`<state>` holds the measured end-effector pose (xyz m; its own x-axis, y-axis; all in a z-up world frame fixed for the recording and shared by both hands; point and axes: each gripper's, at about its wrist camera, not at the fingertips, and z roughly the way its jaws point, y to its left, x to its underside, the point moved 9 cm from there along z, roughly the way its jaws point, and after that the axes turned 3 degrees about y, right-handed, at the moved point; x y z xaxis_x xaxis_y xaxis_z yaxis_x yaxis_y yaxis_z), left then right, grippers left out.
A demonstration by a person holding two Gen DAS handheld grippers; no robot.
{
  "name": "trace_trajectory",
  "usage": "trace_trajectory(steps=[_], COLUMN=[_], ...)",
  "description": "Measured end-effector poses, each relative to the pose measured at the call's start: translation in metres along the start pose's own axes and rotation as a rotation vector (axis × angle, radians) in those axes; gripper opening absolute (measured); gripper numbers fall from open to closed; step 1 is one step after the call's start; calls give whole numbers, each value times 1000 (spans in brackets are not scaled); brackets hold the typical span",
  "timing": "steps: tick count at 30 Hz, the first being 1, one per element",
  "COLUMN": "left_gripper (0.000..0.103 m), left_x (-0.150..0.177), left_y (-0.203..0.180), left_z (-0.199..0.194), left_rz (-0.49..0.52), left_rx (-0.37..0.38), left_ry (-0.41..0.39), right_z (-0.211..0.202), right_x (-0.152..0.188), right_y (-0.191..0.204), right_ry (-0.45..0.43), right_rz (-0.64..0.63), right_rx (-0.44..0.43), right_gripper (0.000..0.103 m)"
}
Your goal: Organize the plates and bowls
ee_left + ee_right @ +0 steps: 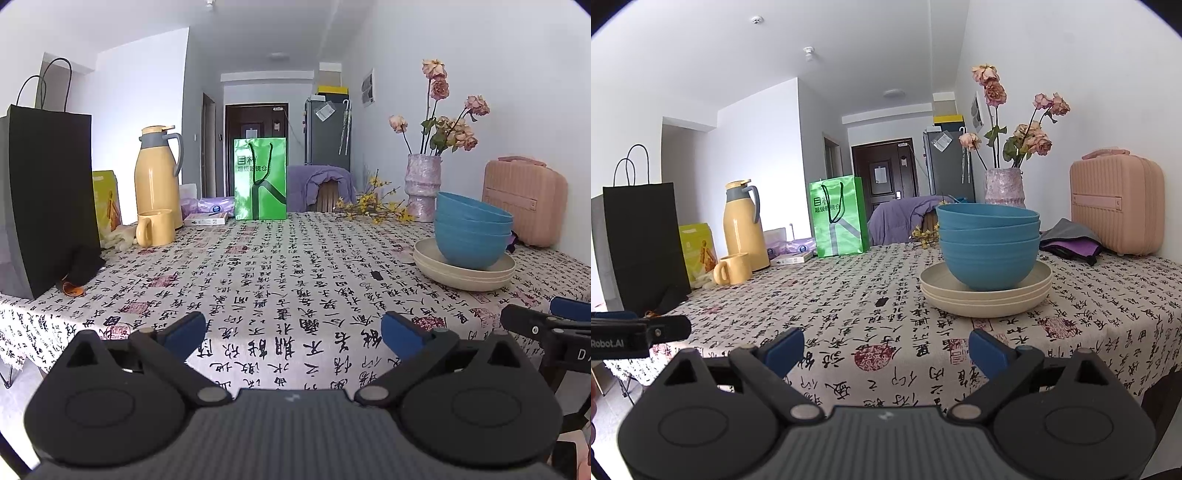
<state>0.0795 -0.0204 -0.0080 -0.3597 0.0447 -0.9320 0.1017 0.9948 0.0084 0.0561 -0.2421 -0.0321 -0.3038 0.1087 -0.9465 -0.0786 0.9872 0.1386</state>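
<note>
3 nested blue plastic bowls (pixel 989 247) sit on a stack of 3 cream round plates (pixel 986 295) on the calligraphy-print tablecloth (pixel 849 295), near the pink vase (pixel 1004 186). The left gripper (pixel 293 328) and right gripper (pixel 886 349) hover above the cloth, jaws spread apart, empty.

White walls (pixel 1071 74) and ceiling, a dark door (pixel 884 177) down the hallway (beside a grey fridge (pixel 947 166)).

3 blue bowls (pixel 988 243) on cream plates (pixel 985 295); white tablecloth (pixel 849 295) (black calligraphy, red seals).
</note>
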Motion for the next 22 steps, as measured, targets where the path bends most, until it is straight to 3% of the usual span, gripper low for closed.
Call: trace_trajectory(steps=[22], left_gripper=[103], left_x=[0], left_y=[-4], left_z=[-4], left_rz=[7], left_rx=[19], left_ry=[-25], right_z=[0], right_x=[-1], right_y=[0], right_ry=[2], right_rz=[1], right_rx=[1], right_gripper=[96])
